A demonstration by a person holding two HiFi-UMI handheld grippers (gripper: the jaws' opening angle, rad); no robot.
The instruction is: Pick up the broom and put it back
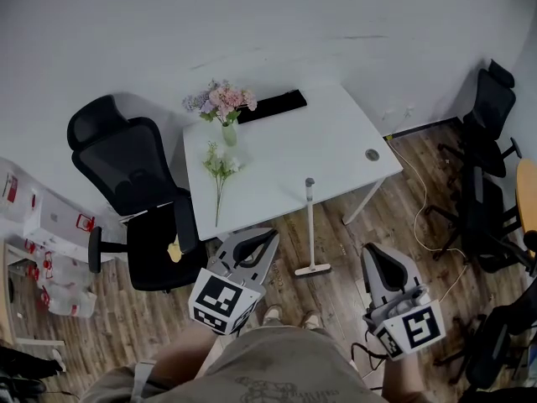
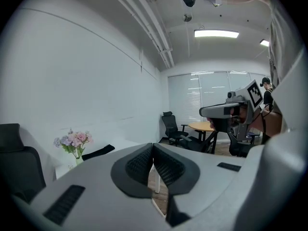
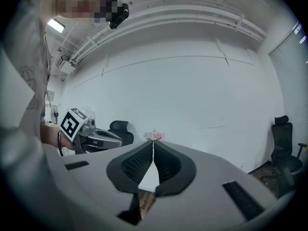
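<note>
In the head view a broom [image 1: 310, 223] with a pale handle stands upright against the front edge of the white table [image 1: 336, 145], its flat head [image 1: 312, 269] on the wood floor. My left gripper [image 1: 262, 240] hovers low to the left of the broom, apart from it, jaws shut with nothing between them. My right gripper [image 1: 377, 255] is to the right of the broom head, also apart, its pads closed together and empty. In the left gripper view the pads of the left gripper [image 2: 153, 146] meet. The right gripper [image 3: 153, 146] shows the same in its own view.
A vase of pink flowers [image 1: 223, 107], a loose flower stem [image 1: 220, 173] and a black bar-shaped item [image 1: 273, 104] lie on the table. A black office chair [image 1: 138, 204] stands left of it, more chairs [image 1: 487, 149] at the right, cables [image 1: 424, 217] on the floor, boxes [image 1: 46, 225] at far left.
</note>
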